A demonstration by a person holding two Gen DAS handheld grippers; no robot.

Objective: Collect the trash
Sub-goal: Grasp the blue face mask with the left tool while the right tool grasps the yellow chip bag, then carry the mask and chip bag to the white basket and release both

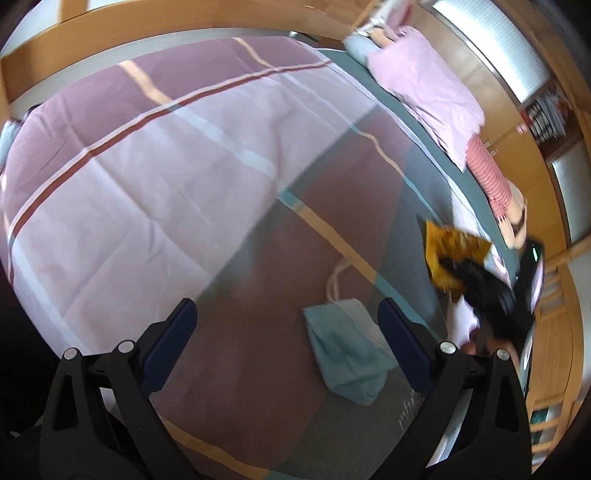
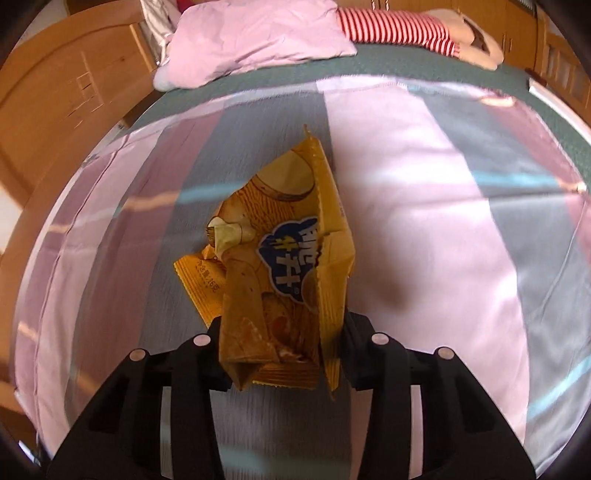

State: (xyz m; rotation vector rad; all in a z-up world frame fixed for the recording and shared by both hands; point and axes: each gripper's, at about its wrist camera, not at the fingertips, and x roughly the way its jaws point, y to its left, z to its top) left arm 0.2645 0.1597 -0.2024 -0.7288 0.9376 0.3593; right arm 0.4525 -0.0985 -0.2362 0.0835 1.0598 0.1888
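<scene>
My right gripper (image 2: 282,347) is clamped on a crumpled yellow snack wrapper (image 2: 280,258), centre of the right view; the left view shows it only as a blur at right edge. My left gripper (image 1: 288,325) stands wide open, nothing in it, over the striped quilt (image 1: 147,177) w/ a teal cloth (image 1: 343,354) just beside its right finger

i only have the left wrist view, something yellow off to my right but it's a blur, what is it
Observer: A crumpled yellow snack wrapper, with a blue logo on its front.
Operator: is it lying on the bed or picked up
Observer: Picked up. The right gripper has it between its fingers, which press its lower end from both sides.
Operator: anything else over there i'm missing
Observer: Beyond the wrapper a pink pillow lies at the head of the bed, with a red-and-white striped cloth beside it.
</scene>
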